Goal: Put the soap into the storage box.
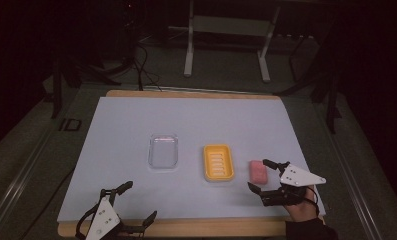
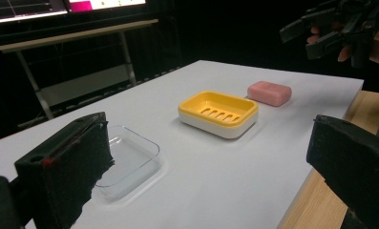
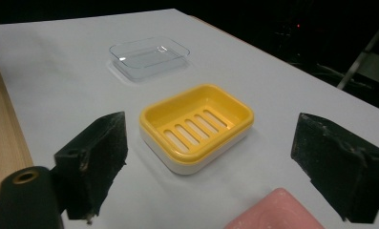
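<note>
A yellow soap dish [image 1: 218, 162] with a slotted insert sits right of the table's middle, and shows again as the yellow soap dish [image 2: 218, 113] and the yellow soap dish [image 3: 196, 125]. To its right lies a pink soap bar [image 1: 258, 171], the same pink soap bar [image 2: 269, 92] seen at the bottom edge as the pink soap bar [image 3: 275, 213]. My right gripper [image 1: 258, 175] is open beside the bar, jaws wide, nothing between them. My left gripper [image 1: 138, 202] is open at the front left edge, holding nothing.
A clear plastic lid or tray [image 1: 163, 151] lies left of the dish. A white mat [image 1: 186, 120] covers the wooden table [image 1: 196, 227]. A metal stand [image 1: 226, 35] and cables sit on the dark floor beyond the table.
</note>
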### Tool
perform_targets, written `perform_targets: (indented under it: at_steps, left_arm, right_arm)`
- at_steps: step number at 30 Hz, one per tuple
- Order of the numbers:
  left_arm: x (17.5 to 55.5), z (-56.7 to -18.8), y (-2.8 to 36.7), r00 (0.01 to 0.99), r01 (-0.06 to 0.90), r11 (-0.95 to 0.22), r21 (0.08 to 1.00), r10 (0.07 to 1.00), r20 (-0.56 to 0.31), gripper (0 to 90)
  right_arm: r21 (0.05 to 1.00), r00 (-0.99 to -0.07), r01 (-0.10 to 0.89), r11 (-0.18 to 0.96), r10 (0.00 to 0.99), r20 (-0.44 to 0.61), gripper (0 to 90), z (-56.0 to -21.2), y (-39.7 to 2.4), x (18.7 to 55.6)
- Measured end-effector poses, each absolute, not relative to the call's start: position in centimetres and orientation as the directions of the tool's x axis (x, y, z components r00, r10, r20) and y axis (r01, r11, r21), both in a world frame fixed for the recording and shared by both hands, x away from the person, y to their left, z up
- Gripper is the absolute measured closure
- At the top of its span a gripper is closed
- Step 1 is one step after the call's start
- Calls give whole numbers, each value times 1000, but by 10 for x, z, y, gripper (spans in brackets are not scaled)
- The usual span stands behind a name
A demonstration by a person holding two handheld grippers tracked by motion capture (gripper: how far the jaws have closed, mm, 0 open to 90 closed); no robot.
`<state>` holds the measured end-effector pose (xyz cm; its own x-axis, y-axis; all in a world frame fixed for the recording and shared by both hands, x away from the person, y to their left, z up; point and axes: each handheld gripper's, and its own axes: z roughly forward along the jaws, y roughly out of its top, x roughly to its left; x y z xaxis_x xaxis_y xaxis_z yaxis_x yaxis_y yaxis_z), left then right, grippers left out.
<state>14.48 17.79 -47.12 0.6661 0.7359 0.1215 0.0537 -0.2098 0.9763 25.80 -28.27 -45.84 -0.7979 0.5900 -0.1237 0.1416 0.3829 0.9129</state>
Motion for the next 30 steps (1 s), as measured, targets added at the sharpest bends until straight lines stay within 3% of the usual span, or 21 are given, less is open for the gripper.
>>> perform_targets:
  at_steps: [12,19,30]
  left_arm:
    - [146,-472,177,658,60,-227,972,741,133,18]
    - [146,-472,176,654,65,-239,969,743,139,18]
    - [146,-472,176,651,68,-244,967,746,142,18]
  right_arm:
    - [884,-788,185,429,603,-127,117,-462,-282,262]
    - [834,-698,286,472,699,-156,119,-468,-287,272]
    - [739,-562,541,402,826,-38,134,-469,-303,285]
